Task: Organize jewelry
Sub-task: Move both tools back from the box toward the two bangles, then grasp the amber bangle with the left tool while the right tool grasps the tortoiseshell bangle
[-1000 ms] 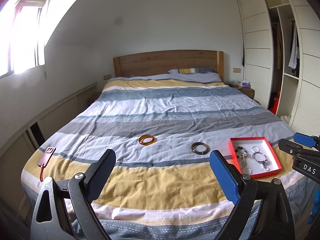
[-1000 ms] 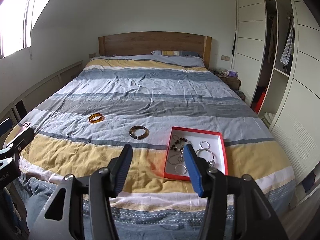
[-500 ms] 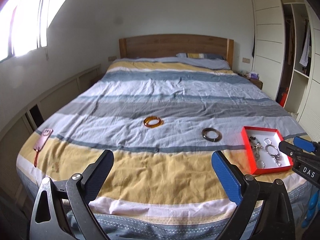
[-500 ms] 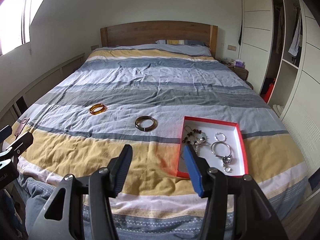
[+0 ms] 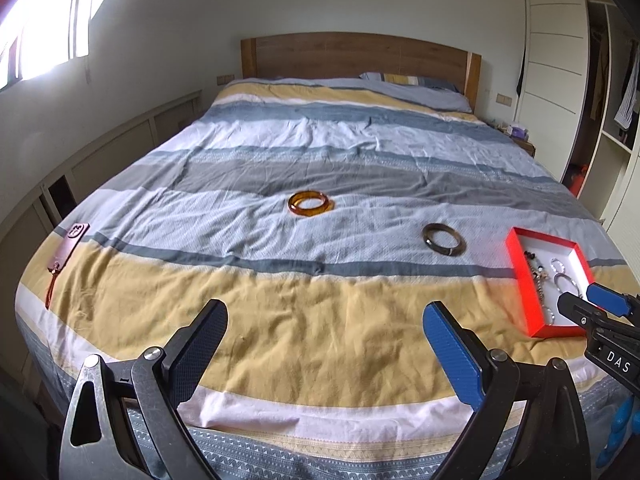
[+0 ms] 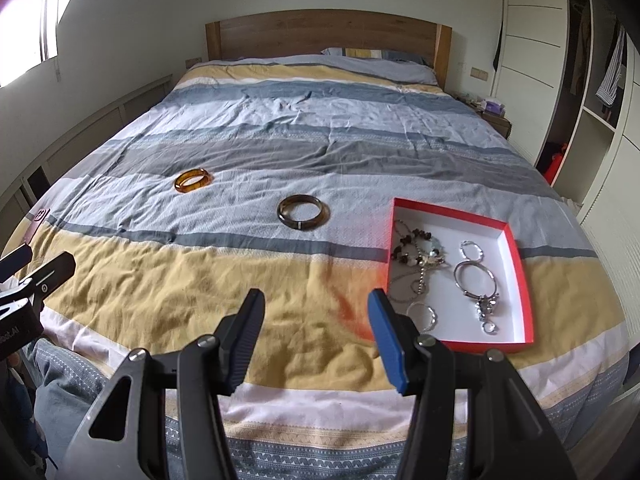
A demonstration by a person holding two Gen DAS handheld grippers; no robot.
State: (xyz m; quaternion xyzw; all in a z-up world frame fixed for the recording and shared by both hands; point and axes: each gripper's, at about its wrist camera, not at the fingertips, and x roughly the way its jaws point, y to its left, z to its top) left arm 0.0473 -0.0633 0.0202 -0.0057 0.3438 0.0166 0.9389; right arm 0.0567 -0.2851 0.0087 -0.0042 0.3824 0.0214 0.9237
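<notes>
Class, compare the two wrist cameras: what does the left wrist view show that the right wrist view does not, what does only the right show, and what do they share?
Only the left wrist view shows the whole pink tag with a red cord at the bed's left edge; in the right view it is mostly cut off.

Only the right wrist view shows the full contents of the red-rimmed white tray: a dark beaded necklace and silver rings. It also shows a person's jeans-clad leg.

Both show the amber translucent bangle, the dark brown bangle and the striped bedspread.
</notes>
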